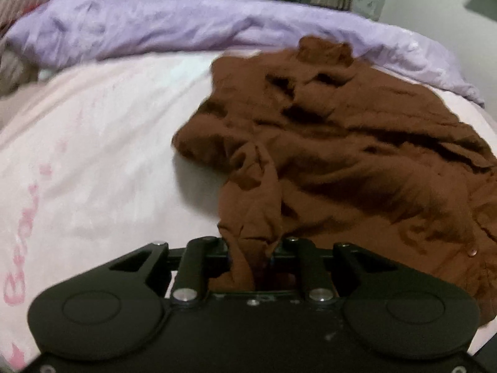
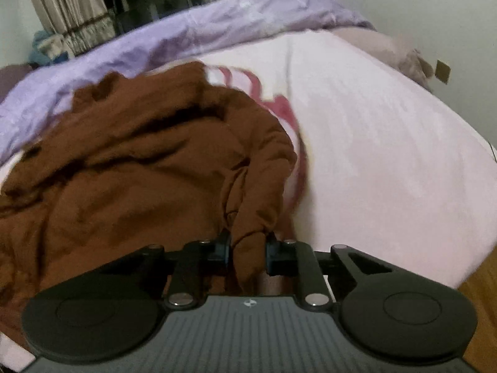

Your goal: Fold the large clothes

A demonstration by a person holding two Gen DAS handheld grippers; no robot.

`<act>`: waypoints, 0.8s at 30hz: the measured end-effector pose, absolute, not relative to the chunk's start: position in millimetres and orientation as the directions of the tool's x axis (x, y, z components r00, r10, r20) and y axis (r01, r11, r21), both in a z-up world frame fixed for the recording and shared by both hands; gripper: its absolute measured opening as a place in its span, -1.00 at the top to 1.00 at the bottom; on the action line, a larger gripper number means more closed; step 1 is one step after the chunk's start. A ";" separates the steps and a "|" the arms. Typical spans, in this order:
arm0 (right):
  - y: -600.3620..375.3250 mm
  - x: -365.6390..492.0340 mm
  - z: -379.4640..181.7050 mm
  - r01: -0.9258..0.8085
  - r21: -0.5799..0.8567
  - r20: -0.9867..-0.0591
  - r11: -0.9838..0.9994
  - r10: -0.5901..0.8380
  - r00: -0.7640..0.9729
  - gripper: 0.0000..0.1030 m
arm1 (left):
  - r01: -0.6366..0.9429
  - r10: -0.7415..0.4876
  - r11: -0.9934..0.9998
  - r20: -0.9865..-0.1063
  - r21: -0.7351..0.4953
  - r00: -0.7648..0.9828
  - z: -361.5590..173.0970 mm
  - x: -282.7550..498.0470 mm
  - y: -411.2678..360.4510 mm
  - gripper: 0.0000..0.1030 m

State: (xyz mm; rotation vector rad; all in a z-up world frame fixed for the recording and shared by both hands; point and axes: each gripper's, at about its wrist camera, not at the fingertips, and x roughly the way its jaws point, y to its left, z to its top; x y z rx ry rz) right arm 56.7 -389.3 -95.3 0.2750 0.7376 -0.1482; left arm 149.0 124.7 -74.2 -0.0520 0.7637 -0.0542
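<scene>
A large brown garment (image 1: 335, 143) lies crumpled on a pink bed sheet (image 1: 93, 143). In the left wrist view it spreads to the right and far side. My left gripper (image 1: 251, 248) is shut on a bunched edge of it at the near side. In the right wrist view the same brown garment (image 2: 130, 161) spreads to the left, over the pink sheet (image 2: 388, 143). My right gripper (image 2: 248, 248) is shut on another bunched edge of it. The fingertips are hidden by cloth in both views.
A lilac duvet (image 1: 174, 28) is heaped along the bed's far side, also in the right wrist view (image 2: 186, 31). Red print on the sheet (image 2: 279, 105) shows beside the garment. Wooden floor (image 2: 484, 310) lies past the bed's right edge. Curtains (image 2: 68, 3) hang behind.
</scene>
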 end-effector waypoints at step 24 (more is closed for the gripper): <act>-399.4 283.5 8.3 0.217 0.346 -0.299 0.913 -0.111 0.948 -0.34 | -0.093 0.055 0.994 -0.443 -0.064 0.895 34.9 377.3 138.2 -0.80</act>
